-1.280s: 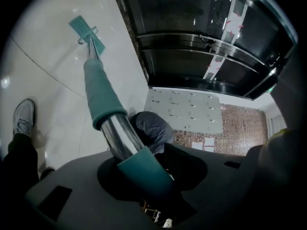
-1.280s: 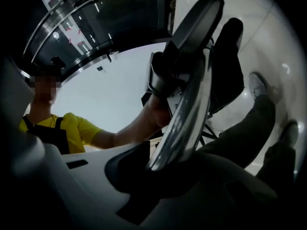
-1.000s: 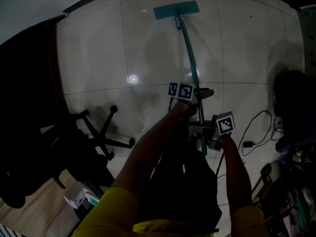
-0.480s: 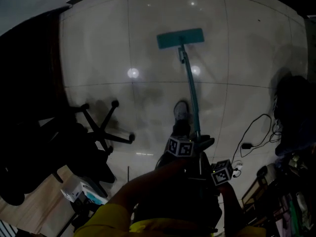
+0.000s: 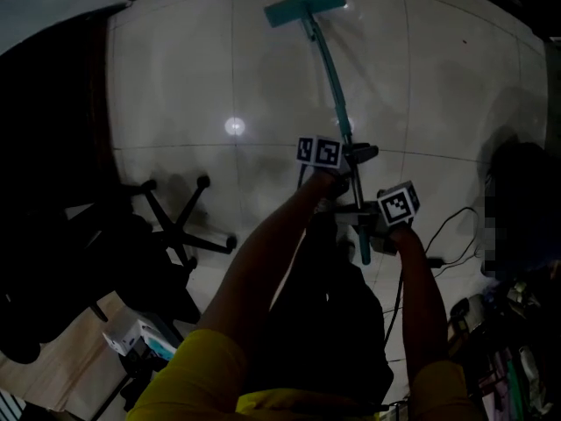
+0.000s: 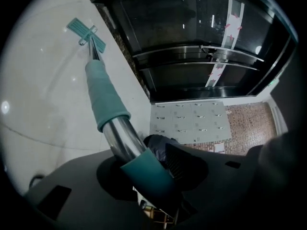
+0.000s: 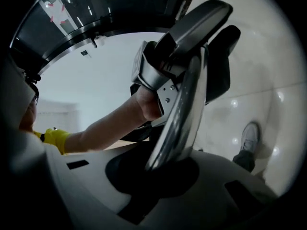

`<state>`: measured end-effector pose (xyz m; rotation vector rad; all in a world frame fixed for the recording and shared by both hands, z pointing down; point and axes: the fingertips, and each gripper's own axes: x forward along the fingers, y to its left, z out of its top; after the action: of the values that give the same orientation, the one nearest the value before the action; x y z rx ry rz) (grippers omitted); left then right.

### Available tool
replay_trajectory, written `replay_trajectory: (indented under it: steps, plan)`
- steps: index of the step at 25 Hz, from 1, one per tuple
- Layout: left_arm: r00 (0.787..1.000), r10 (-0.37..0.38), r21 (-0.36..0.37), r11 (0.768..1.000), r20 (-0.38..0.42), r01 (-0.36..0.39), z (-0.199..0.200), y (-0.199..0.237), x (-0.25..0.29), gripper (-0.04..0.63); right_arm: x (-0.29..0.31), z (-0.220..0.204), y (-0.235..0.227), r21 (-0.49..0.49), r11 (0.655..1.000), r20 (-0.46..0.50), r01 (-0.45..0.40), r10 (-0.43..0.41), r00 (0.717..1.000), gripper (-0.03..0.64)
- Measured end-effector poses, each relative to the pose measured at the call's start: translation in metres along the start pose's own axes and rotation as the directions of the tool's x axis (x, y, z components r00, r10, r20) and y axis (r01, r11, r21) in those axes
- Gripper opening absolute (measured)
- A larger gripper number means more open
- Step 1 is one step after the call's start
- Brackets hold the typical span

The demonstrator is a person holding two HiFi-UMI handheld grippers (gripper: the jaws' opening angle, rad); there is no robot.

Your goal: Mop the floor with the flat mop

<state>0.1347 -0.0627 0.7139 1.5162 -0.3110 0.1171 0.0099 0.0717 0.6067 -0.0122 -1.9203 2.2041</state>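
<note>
The flat mop's teal head lies flat on the pale tiled floor, far out in front of me in the head view. Its teal handle slopes back to my hands. My left gripper is shut on the handle, higher up the shaft. My right gripper is shut on it near the handle's end. In the left gripper view the mop handle runs out from the jaws to the mop head. In the right gripper view the shiny mop pole rises from the jaws toward the left gripper.
An office chair's star base stands on the left beside dark furniture. Black cables trail over the floor at right, near a dark heap. A small box lies lower left. My shoe is on the tiles. Dark glass doors line the wall.
Since half a second ago both grippers have pushed forward, and the mop head has slid away from me and a little to the left. Both stay shut on the handle.
</note>
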Motion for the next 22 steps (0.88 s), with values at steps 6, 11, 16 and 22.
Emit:
replay_trajectory:
  steps: [6, 11, 16, 22]
  plan:
    - [1.000, 0.011, -0.003, 1.000, 0.011, -0.011, -0.016, -0.013, -0.023, 0.176, 0.018, -0.025, 0.019, 0.147, 0.989, 0.022, -0.021, 0.018, 1.000, 0.049]
    - [0.999, -0.018, -0.145, 0.989, 0.041, 0.023, -0.157, -0.075, -0.048, 0.175, 0.015, -0.164, 0.084, 0.216, 0.975, -0.052, -0.046, 0.059, 0.997, 0.051]
    - [0.998, 0.025, -0.184, 0.983, 0.057, -0.014, -0.204, -0.084, -0.057, 0.175, 0.011, -0.206, 0.095, 0.213, 0.977, -0.128, -0.017, 0.045, 0.991, 0.046]
    - [0.997, 0.034, -0.061, 0.998, 0.069, -0.030, -0.054, -0.024, -0.041, 0.181, 0.015, -0.056, 0.042, 0.041, 0.999, -0.088, -0.003, 0.007, 0.996, 0.051]
